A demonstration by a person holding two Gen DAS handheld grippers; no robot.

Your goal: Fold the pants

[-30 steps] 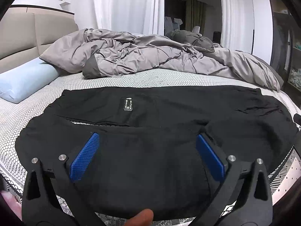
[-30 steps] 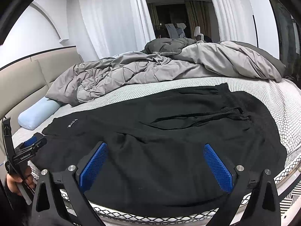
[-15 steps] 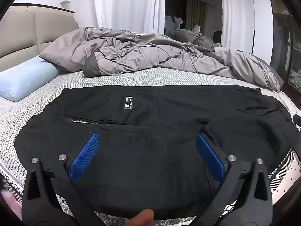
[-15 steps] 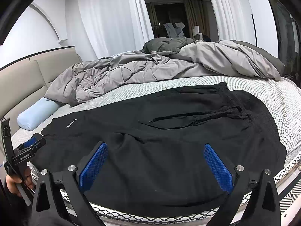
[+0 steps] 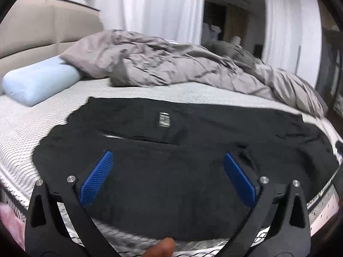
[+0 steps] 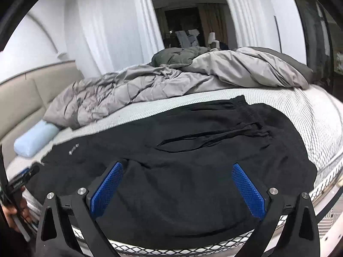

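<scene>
Black pants point(image 5: 171, 182) point(image 6: 182, 171) lie flat across the near part of the bed, one leg over the other, with a small white label point(image 5: 164, 118) on the far leg. Their waistband and loose drawstring point(image 6: 214, 137) are toward the right. My left gripper point(image 5: 167, 160) hovers open above the leg end, nothing between its blue pads point(image 5: 96, 180). My right gripper point(image 6: 178, 169) hovers open above the middle of the pants, near the front edge. The left gripper point(image 6: 19, 184) also shows at the far left of the right wrist view, held by a hand.
A crumpled grey duvet point(image 5: 171, 64) point(image 6: 171, 79) fills the far half of the bed. A light blue pillow point(image 5: 38, 83) lies at the left by the beige headboard point(image 5: 42, 32). The white patterned mattress point(image 6: 310, 115) edge runs just under both grippers. White curtains hang behind.
Both grippers have drawn back and risen slightly, so the pants sit lower and further in view. The pants have not moved. Both grippers stay open.
</scene>
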